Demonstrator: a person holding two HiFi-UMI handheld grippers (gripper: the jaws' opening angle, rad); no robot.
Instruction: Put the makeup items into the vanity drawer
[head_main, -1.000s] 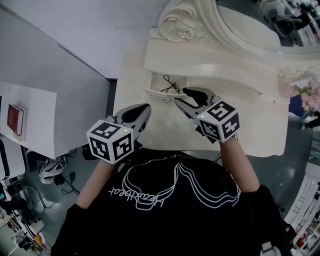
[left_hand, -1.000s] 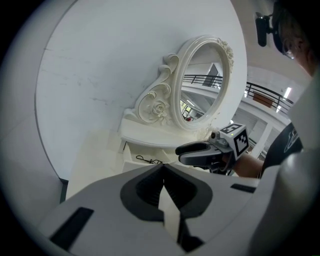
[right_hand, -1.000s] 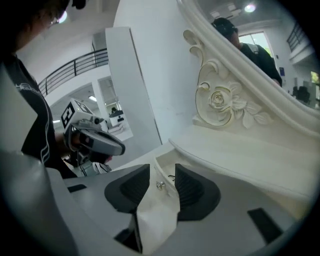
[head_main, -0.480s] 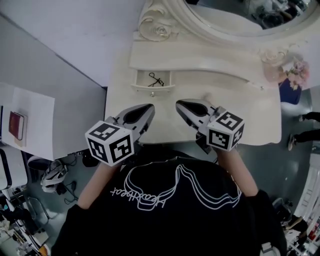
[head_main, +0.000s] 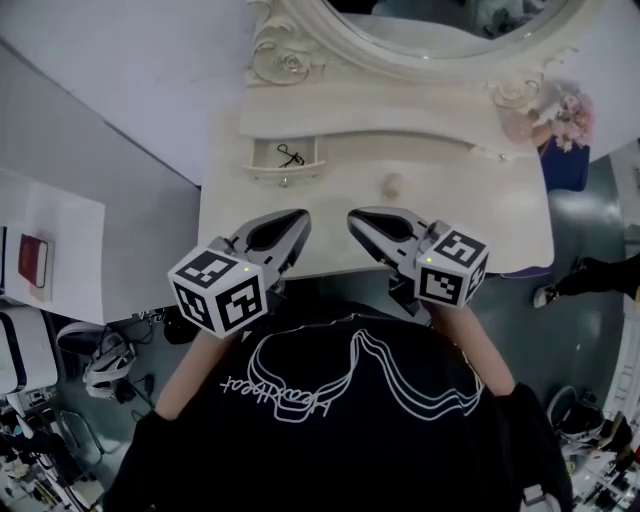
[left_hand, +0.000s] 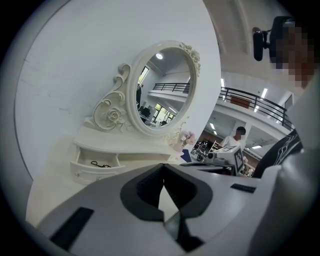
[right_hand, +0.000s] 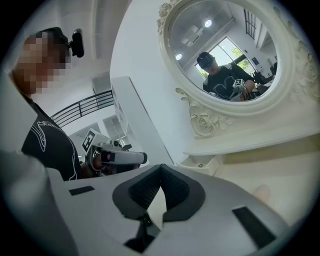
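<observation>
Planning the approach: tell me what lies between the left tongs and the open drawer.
Head view: only bare tabletop between the left tongs and the open drawer.

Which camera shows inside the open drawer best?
Head view: it looks down into the drawer, black item visible. Left gripper view sees it sidelong; right gripper view, just a small corner.

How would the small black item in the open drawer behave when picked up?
The black item looks thin and wiry, so probably light and somewhat springy. It lies flat in the drawer, so it likely will not roll, yet may be hard to pinch.
</observation>
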